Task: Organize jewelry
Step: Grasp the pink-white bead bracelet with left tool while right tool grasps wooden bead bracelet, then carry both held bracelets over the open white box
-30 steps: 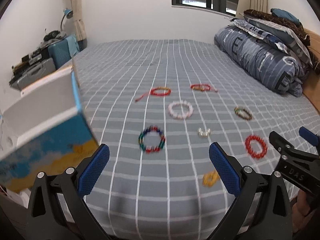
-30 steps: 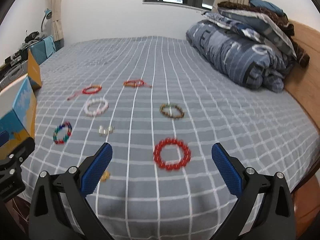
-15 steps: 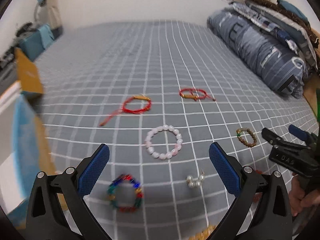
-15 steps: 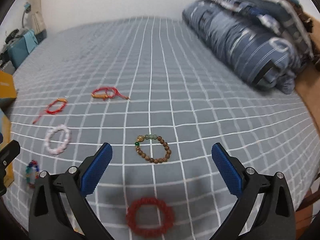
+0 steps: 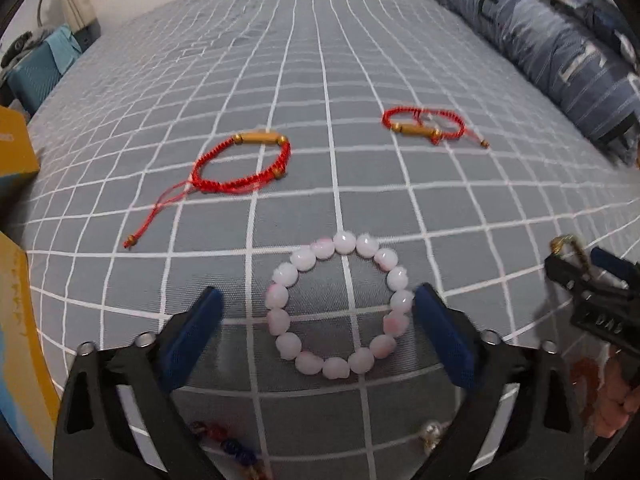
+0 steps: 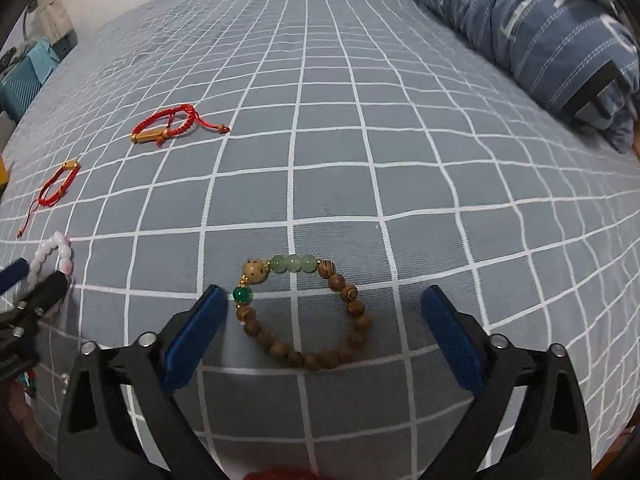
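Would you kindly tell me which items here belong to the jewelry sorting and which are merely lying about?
Belongs to the job:
pink bead bracelet
wooden bead bracelet
two red cord bracelets
yellow box

Just lying about:
folded duvet
checked bedsheet

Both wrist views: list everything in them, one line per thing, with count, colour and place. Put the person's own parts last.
pink-and-white bead bracelet: one, pale pink, between the left gripper's fingers on the bed.
brown wooden bead bracelet with green beads: one, brown and green, between the right gripper's fingers.
red cord bracelets with gold tube: two, red and gold, farther up the bed; one at left, one at right.
multicoloured bead bracelet: one, partly hidden at the left view's bottom edge.
grey checked bedsheet: one, grey with white lines.
folded blue striped quilt: one, far right.
yellow-and-blue box: one, left edge.
left gripper: black, blue pads, open.
right gripper: same, open.
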Available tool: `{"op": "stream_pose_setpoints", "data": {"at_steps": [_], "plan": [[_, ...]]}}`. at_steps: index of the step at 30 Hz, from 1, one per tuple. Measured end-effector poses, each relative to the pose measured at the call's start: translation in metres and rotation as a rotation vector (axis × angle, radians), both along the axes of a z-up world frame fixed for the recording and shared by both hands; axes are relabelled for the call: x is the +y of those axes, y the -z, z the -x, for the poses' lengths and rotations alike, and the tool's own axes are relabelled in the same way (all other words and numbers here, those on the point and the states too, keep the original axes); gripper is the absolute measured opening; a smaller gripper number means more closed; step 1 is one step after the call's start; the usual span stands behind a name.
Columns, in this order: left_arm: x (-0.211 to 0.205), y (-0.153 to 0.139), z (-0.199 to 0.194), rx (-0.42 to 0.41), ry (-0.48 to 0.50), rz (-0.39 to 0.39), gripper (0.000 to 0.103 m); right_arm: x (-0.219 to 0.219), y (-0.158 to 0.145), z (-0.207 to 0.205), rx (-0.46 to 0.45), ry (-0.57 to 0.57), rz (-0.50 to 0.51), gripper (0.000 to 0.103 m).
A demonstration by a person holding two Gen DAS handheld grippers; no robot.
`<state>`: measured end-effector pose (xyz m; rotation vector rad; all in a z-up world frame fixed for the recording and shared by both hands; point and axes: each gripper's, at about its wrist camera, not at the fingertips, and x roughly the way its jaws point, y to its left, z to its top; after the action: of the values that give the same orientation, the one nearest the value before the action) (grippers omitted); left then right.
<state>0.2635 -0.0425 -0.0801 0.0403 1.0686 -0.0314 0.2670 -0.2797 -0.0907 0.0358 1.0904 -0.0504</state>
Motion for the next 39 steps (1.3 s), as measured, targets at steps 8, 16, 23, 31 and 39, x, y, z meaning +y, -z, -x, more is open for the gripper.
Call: {"op": "stream_pose_setpoints", "data": {"at_steps": [8,16,23,31,39], "plan": [[-0.002,-0.005,0.006,-0.007,0.008,-0.004,0.04,0.008,-0.002,-0.003,-0.01,-0.027,-0.013,0.053],[0.004,-0.013,0.011,-0.039,0.003,0.051,0.019,-0.006,-0.01,0.004,-0.044,0.024,-0.046,0.007],[0.008,-0.029,0.019,-0.084,0.004,0.068,0.019,-0.012,-0.027,0.014,-0.114,0.042,-0.052,0.007],[0.012,-0.04,0.027,-0.116,0.004,0.074,0.019,-0.005,-0.046,0.025,-0.173,0.029,-0.047,0.007],[0.016,-0.065,0.048,-0.169,0.004,0.073,0.019,0.007,-0.071,0.045,-0.235,0.009,-0.032,0.007]]}}
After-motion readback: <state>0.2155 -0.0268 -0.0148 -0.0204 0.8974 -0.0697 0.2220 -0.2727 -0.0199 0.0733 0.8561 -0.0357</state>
